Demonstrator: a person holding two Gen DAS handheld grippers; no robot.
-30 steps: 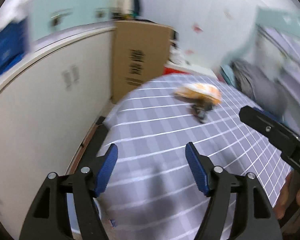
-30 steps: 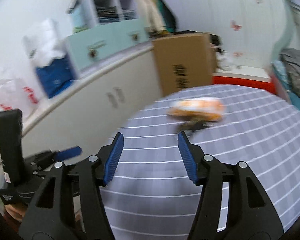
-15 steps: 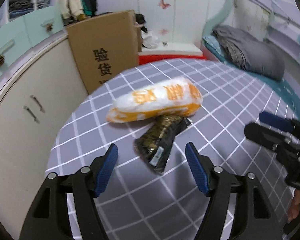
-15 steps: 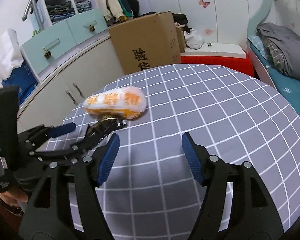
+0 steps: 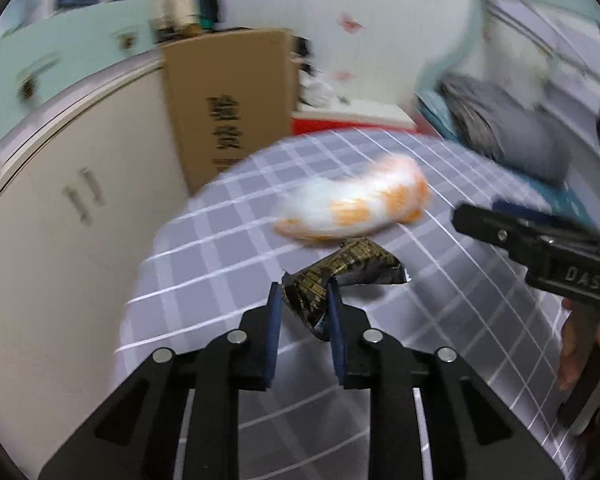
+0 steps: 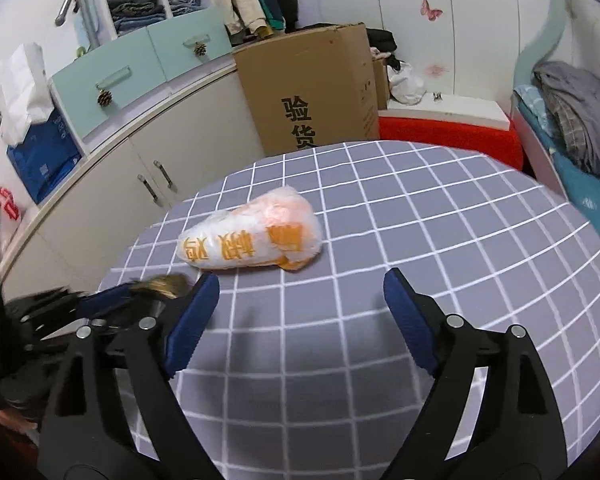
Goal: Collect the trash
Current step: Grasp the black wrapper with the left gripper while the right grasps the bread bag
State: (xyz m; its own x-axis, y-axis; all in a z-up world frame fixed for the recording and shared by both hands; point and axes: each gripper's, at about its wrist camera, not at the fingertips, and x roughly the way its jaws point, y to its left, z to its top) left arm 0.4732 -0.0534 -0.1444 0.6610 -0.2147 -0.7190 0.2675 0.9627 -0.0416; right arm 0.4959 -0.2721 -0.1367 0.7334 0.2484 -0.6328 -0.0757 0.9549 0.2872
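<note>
**Left gripper closing on a dark wrapper at the counter's edge**

The left gripper (image 5: 303,300) has its jaws closing around one end of a black-and-gold wrapper (image 5: 352,268), which sits between the blue pads (image 5: 275,316) with both pads touching it. The rest of the wrapper sticks out ahead of the gripper, over the grey checked counter (image 5: 228,248).

Just behind the wrapper lies a white-and-orange plastic bag (image 6: 256,238), resting on the counter near its left edge.

The right gripper (image 6: 298,312) hovers over the counter with its jaws opening wide and nothing between them; the bag lies just ahead of its fingertips, apart from them.

A cardboard box (image 6: 312,88) stands beyond the counter, beside white cabinets (image 6: 140,184).
</note>
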